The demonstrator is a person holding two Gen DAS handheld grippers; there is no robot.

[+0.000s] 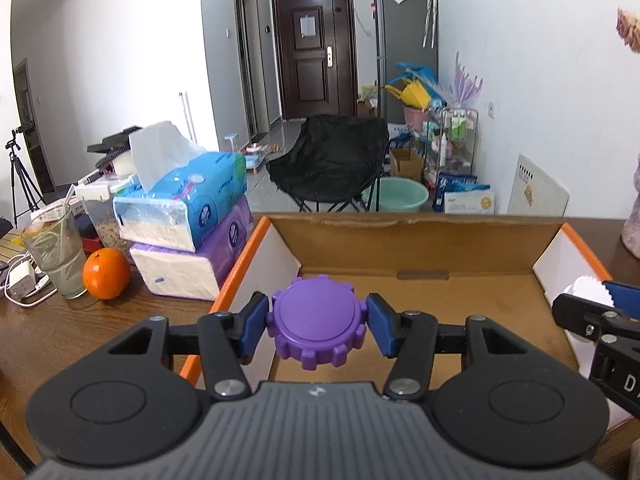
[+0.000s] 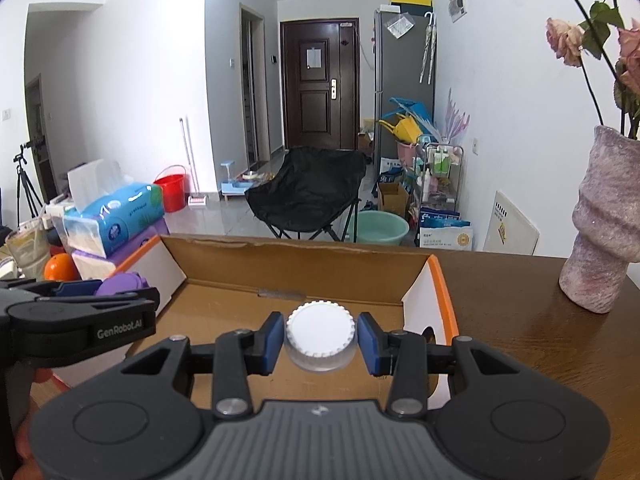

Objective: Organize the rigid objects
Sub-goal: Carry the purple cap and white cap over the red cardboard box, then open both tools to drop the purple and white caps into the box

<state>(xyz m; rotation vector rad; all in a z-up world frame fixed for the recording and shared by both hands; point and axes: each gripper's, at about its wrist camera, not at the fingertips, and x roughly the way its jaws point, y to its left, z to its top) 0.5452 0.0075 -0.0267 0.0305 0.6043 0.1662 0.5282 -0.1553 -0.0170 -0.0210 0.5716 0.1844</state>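
My left gripper [image 1: 317, 322] is shut on a purple toothed lid [image 1: 316, 318] and holds it over the left part of an open cardboard box [image 1: 420, 240] with orange-edged white flaps. My right gripper [image 2: 319, 338] is shut on a white ridged lid [image 2: 320, 334] and holds it over the right part of the same box [image 2: 280, 258]. The right gripper with the white lid [image 1: 590, 292] shows at the right edge of the left wrist view. The left gripper with the purple lid [image 2: 120, 284] shows at the left of the right wrist view.
The box sits on a brown wooden table [image 2: 520, 320]. Left of the box are stacked tissue packs [image 1: 188, 220], an orange [image 1: 106, 274] and a glass [image 1: 56, 252]. A pink vase with dried roses [image 2: 604, 220] stands at the right. A black chair [image 1: 332, 160] is beyond the table.
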